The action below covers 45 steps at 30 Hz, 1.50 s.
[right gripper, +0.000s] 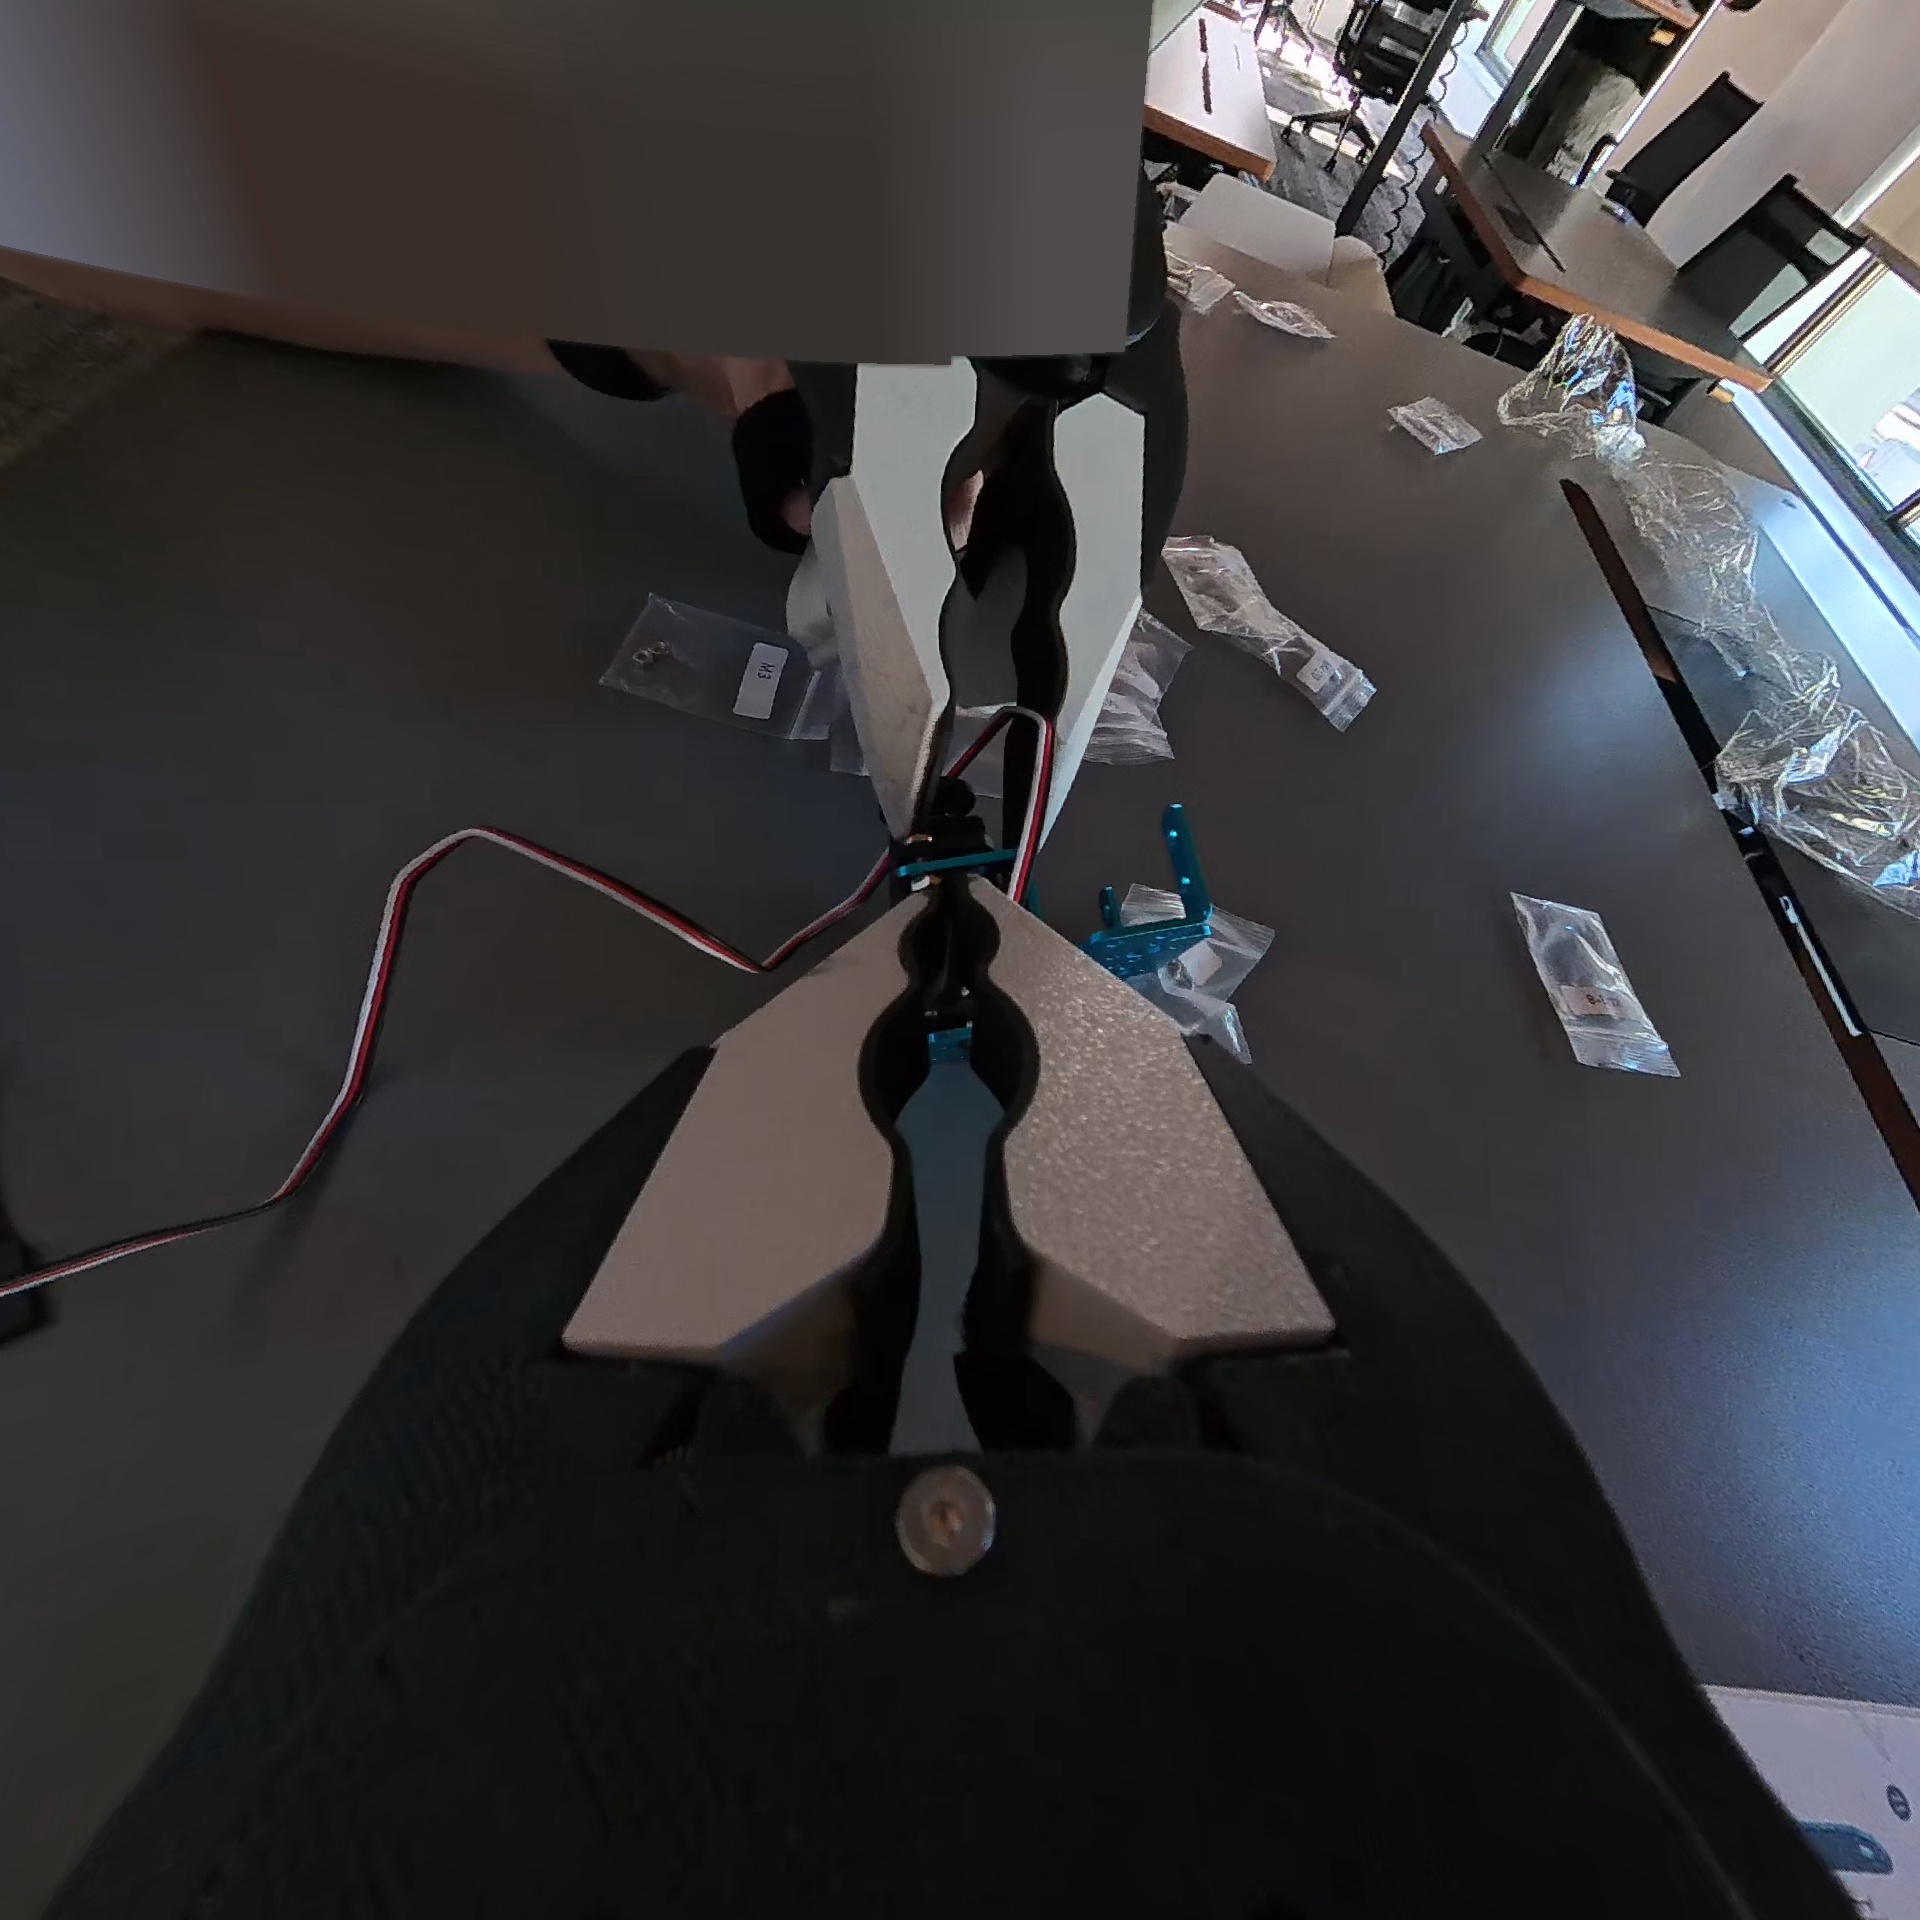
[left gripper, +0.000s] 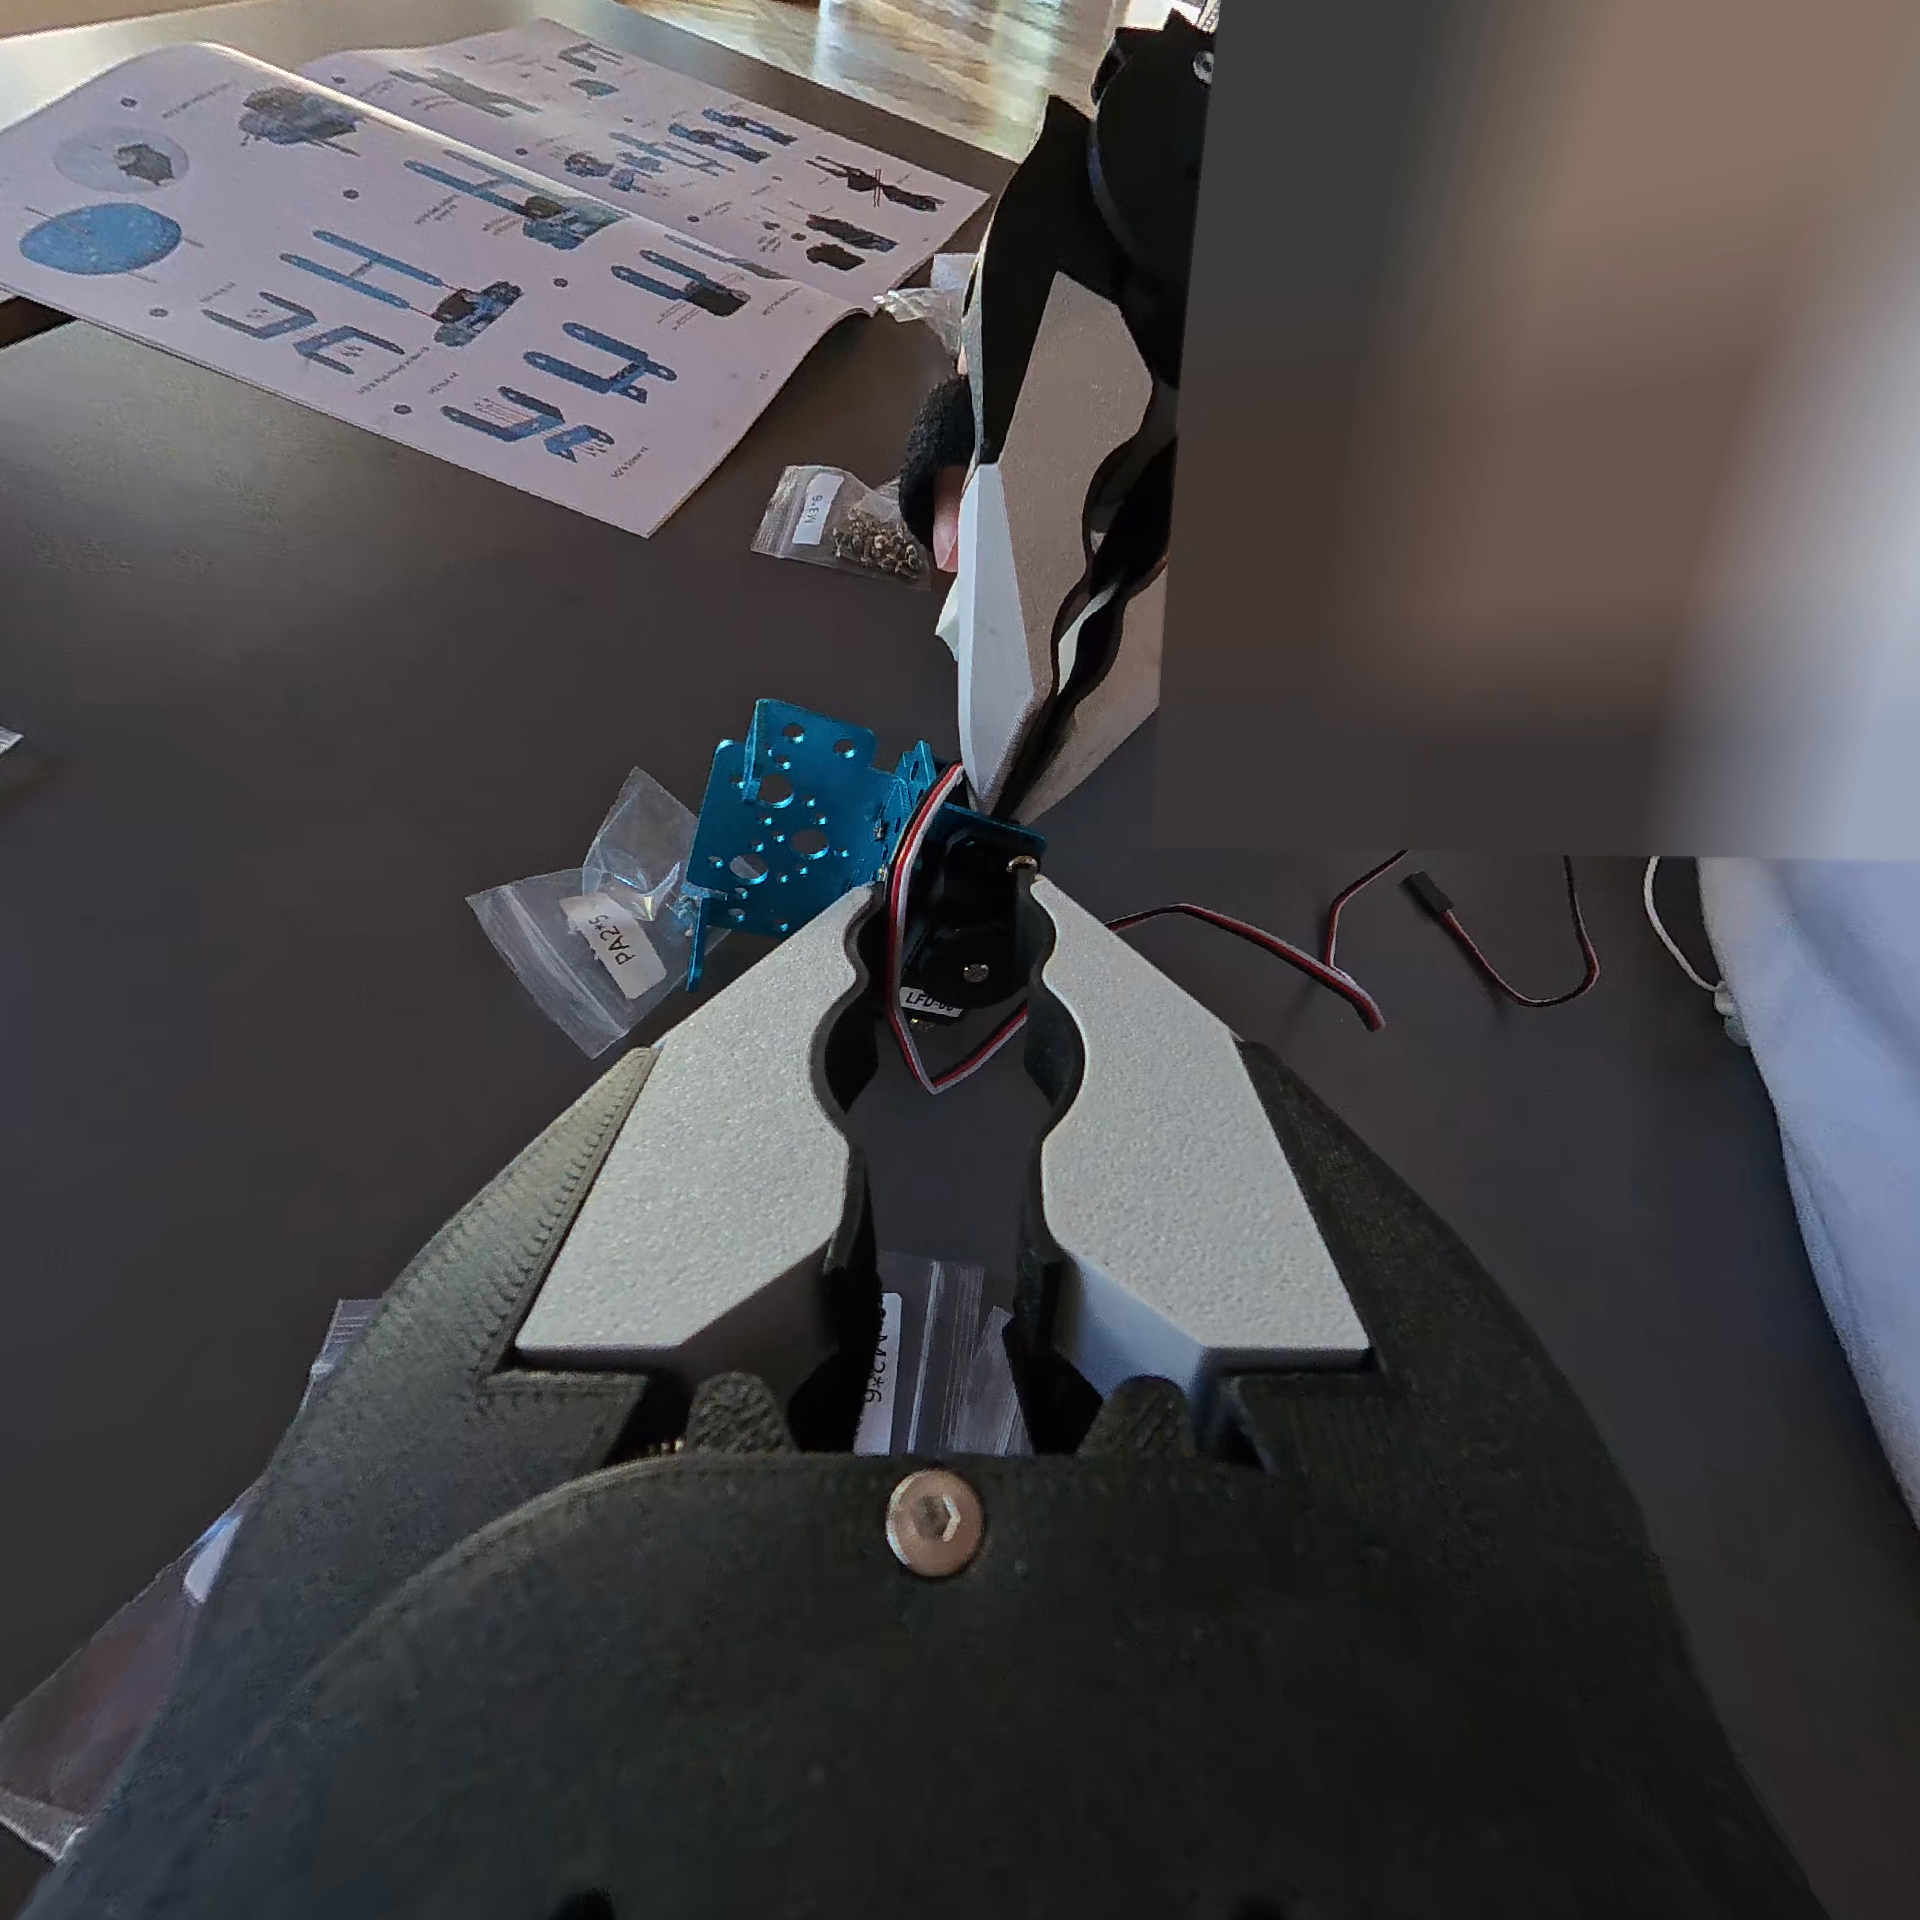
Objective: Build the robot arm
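Note:
My left gripper (left gripper: 951, 899) is shut on a small black servo (left gripper: 966, 935); its grey fingertips press the servo's two sides just above the dark table (left gripper: 312, 727). A red, white and black wire (left gripper: 1351, 956) runs from the servo over the table. My right gripper (right gripper: 940, 909) is nearly closed, shut on a thin blue metal plate (right gripper: 945, 868) on the servo's far end. It comes down from above in the left wrist view (left gripper: 992, 795). A blue perforated bracket (left gripper: 779, 821) stands beside the servo on a plastic bag; whether it is joined to the servo I cannot tell.
An open assembly booklet (left gripper: 416, 239) lies at the far left. Small bags of hardware lie around (left gripper: 852, 520) (right gripper: 727, 665) (right gripper: 1590, 977). Crumpled clear wrap (right gripper: 1766, 675) runs along the table's right edge. A white box (right gripper: 1849, 1808) sits near right. A white cloth (left gripper: 1818, 1039) lies beside the wire. The tips of both grippers are at nearly the same place.

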Motion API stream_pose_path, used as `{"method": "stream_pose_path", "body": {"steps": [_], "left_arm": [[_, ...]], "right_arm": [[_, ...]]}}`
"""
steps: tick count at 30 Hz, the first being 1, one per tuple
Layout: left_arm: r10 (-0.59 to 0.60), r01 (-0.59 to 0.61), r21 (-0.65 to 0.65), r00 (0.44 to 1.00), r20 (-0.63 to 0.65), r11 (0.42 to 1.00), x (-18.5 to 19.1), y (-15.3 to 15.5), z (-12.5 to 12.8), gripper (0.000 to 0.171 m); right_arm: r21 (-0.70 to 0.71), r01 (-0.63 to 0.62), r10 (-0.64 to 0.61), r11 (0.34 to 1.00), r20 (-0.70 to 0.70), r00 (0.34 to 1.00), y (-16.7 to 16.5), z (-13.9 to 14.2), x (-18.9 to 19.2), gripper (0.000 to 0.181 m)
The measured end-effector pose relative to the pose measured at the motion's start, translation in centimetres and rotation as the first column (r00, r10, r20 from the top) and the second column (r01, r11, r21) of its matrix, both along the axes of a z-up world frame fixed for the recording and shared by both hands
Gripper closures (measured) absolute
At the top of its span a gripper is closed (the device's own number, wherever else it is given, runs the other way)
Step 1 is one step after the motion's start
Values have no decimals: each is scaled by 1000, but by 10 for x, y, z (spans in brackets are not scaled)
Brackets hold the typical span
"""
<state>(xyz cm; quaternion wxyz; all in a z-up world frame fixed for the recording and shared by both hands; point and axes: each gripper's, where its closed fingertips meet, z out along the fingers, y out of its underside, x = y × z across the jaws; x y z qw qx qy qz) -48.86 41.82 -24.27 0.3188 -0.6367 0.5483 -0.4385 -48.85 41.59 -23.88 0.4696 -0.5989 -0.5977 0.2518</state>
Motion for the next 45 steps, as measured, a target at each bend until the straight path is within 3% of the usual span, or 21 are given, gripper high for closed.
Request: {"method": "stream_pose_path", "body": {"steps": [45], "left_arm": [[-6, 6, 23, 1000, -13, 1000, 0, -2, 0, 148]], "right_arm": [[106, -13, 6, 994, 65, 998, 0, 0, 2, 180]]}}
